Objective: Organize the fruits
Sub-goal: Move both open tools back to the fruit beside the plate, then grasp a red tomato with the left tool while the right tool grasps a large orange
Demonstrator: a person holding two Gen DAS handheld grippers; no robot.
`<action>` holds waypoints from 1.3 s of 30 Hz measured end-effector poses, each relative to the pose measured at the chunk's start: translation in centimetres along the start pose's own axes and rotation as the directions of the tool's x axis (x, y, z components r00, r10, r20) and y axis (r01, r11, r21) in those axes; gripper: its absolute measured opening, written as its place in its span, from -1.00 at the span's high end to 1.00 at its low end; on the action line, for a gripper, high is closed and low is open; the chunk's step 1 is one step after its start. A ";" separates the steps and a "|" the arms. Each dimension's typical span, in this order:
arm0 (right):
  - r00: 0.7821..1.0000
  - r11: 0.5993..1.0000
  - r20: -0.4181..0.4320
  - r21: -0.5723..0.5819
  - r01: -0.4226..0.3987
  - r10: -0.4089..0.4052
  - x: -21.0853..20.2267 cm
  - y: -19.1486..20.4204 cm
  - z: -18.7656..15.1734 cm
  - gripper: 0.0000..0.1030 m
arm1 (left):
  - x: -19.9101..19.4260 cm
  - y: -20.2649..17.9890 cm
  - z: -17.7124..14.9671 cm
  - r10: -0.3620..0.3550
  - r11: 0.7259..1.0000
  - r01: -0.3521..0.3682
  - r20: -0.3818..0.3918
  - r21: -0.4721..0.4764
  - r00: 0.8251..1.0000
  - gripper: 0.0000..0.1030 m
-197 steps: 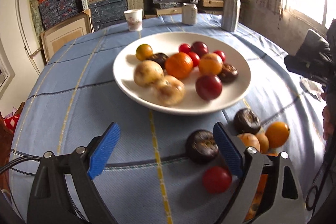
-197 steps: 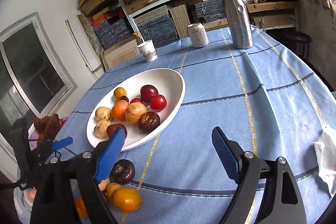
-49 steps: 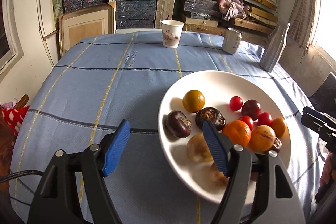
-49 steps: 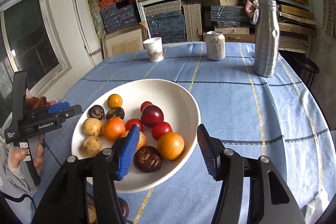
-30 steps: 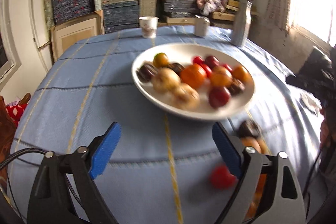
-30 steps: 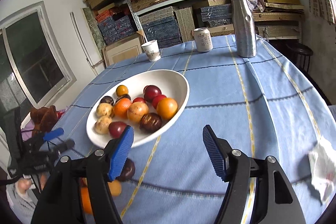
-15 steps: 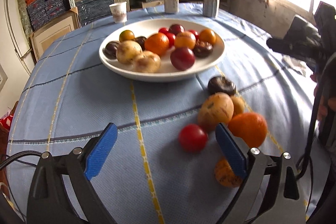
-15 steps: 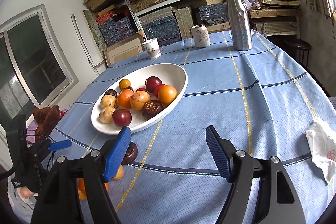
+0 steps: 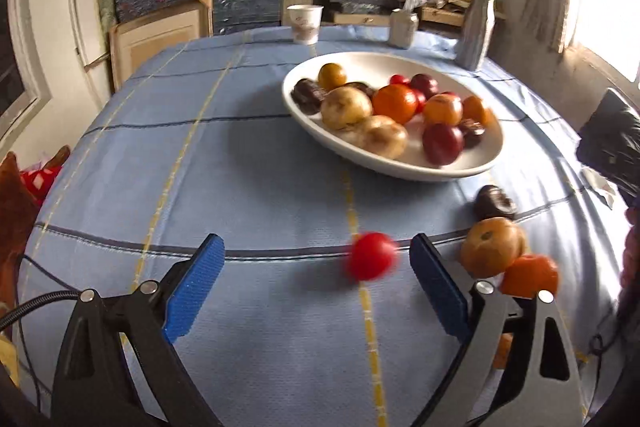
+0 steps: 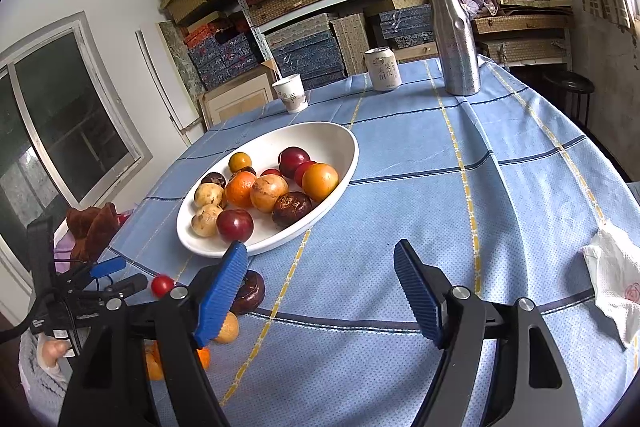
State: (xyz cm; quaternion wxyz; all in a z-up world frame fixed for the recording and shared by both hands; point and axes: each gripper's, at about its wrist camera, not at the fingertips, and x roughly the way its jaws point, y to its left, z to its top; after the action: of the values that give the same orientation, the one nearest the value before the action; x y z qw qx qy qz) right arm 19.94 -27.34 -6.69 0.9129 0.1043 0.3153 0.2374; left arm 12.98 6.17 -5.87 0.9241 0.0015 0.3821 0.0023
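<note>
Red fruit [image 9: 372,255] lies between left fingers [image 9: 438,287], untouched.

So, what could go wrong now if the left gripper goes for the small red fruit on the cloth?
The red fruit is round and lies loose between the open left gripper pads, nearer the right one; a push could roll it away. The tan fruit and orange crowd that pad, so it may knock them.

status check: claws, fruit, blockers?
Both claws open, empty: left claw, right claw. Red fruit loose between left pads, untouched. Bowl path clear.
</note>
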 end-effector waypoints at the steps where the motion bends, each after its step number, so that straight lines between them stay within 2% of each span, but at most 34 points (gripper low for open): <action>1: 1.000 1.000 0.000 -0.001 0.000 0.000 0.0 -0.1 0.0 -0.49 | 0.1 -0.6 -0.1 0.003 0.999 -0.003 0.002 0.032 1.000 -0.77; 4: 1.000 1.000 0.000 -0.001 -0.001 0.001 -0.1 0.0 -0.1 -0.49 | 0.9 -1.6 -0.2 0.001 0.997 0.001 -0.028 0.077 1.000 -0.73; 8: 1.000 1.000 -0.003 -0.004 -0.001 0.001 0.0 0.1 -0.1 -0.49 | 1.8 -0.4 0.3 -0.032 0.999 0.033 -0.061 0.011 0.998 -0.26; 10: 1.000 1.000 -0.005 -0.007 -0.003 0.003 0.0 0.2 -0.1 -0.49 | 2.2 0.4 0.6 -0.041 0.999 0.039 -0.069 -0.022 0.997 -0.24; 14: 1.000 1.000 -0.014 -0.011 -0.003 0.003 0.2 0.4 -0.1 -0.49 | 3.3 1.1 1.7 -0.011 0.999 0.009 -0.062 -0.033 0.998 -0.24; 18: 1.000 1.000 -0.017 -0.015 -0.004 0.003 0.4 0.5 -0.1 -0.49 | 4.4 2.3 2.1 -0.015 0.998 0.010 -0.083 -0.059 0.996 -0.01; 25: 1.000 1.000 -0.026 -0.016 -0.006 0.005 0.4 0.4 -0.1 -0.49 | 4.1 2.3 1.6 -0.007 0.999 0.003 -0.078 -0.052 0.997 0.00; 33: 0.999 1.000 -0.031 -0.018 -0.007 0.006 0.6 0.5 -0.3 -0.49 | 3.9 3.5 0.7 -0.035 0.994 0.024 -0.106 -0.104 0.994 0.04; 38: 0.999 0.999 -0.038 -0.035 -0.018 0.017 0.6 0.9 -0.4 -0.49 | 4.2 4.4 0.5 -0.049 0.988 0.032 -0.113 -0.152 0.992 0.41; 39: 0.999 0.999 -0.038 -0.039 -0.021 0.020 0.6 1.0 -0.4 -0.49 | 4.1 4.7 0.5 -0.053 0.986 0.035 -0.110 -0.162 0.992 0.43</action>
State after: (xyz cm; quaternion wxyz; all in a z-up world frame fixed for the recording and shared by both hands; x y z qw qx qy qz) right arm 19.72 -26.16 -7.02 0.9061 0.0852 0.3268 0.2548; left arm 16.25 10.85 -8.40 0.8977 -0.0813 0.4328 0.0126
